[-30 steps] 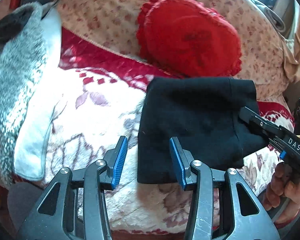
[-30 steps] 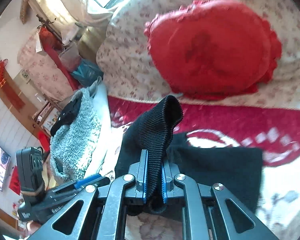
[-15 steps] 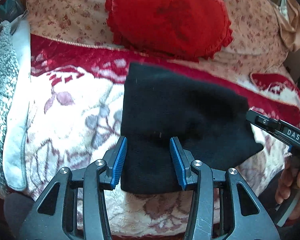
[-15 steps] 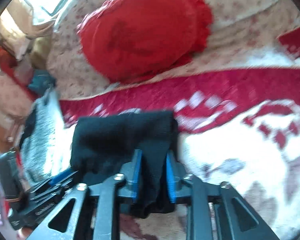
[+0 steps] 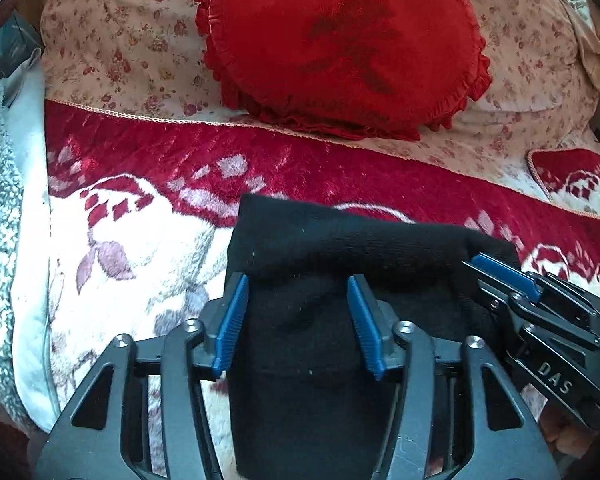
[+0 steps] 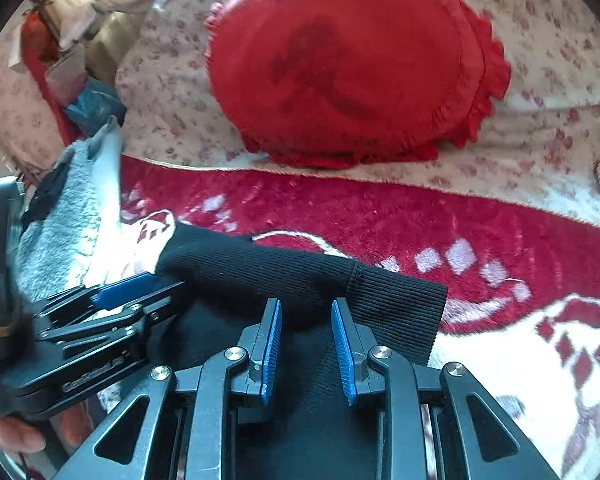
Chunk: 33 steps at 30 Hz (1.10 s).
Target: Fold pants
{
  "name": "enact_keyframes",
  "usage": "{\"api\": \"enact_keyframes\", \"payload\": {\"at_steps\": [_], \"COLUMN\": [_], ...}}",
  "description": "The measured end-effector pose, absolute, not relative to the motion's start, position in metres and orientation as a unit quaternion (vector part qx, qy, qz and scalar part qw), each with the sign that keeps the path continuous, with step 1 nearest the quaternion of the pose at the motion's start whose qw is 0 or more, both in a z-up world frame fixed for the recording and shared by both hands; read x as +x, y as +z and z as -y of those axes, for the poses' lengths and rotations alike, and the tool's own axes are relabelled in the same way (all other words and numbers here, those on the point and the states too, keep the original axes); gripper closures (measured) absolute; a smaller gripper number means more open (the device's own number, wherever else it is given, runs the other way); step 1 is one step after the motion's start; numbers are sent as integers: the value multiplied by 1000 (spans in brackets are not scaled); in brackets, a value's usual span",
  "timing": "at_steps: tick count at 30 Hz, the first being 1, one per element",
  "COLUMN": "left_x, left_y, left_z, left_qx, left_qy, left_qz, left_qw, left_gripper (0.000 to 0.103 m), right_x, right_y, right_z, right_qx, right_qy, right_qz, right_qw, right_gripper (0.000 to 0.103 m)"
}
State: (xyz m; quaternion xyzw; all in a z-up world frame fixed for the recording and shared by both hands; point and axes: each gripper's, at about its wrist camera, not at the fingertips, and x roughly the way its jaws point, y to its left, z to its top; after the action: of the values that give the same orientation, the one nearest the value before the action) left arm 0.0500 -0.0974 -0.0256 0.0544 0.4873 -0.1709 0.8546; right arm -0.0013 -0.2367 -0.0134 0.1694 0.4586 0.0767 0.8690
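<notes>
- Vs 1 s ago: black pants [image 5: 340, 248] no longer lifted by right gripper [image 6: 306, 316]; now a folded bundle on the red-and-white blanket [image 5: 132, 216], below the red cushion [image 5: 340, 44].
- Left gripper [image 5: 298, 296]: jaws just widened, straddling cloth, pads not pressing.
- Right gripper: jaws apart, just narrowed slightly; ribbed cuff between, grip released.
- No containers seen.

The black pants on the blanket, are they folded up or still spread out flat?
Folded. The black pants lie as a compact bundle on the blanket, with the ribbed cuff doubled over on top.

Pants [image 5: 300, 392] near end cut off by frame btm; blanket [image 5: 140, 248] beneath hidden.
</notes>
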Motion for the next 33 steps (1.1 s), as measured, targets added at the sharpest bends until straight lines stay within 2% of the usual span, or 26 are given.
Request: {"api": "enact_keyframes", "payload": {"at_steps": [5, 9, 21, 33], "left_x": [58, 58, 29, -1], "left_y": [-29, -28, -12, -31], "left_z": [99, 98, 82, 72], "left_qx": [48, 45, 31, 21], "left_qy": [-164, -162, -157, -153], "left_qz": [-483, -485, -483, -504], "left_qw": [859, 858, 861, 850], "left_gripper": [43, 43, 43, 43], "right_x": [19, 22, -37, -67], "right_y": [-22, -21, 19, 0], "right_z": [235, 237, 237, 234], "right_qx": [160, 165, 144, 128], "right_qy": [78, 83, 98, 89], "right_qz": [-458, -463, -461, -492], "right_qw": [871, 867, 870, 856], "right_gripper": [81, 80, 79, 79]}}
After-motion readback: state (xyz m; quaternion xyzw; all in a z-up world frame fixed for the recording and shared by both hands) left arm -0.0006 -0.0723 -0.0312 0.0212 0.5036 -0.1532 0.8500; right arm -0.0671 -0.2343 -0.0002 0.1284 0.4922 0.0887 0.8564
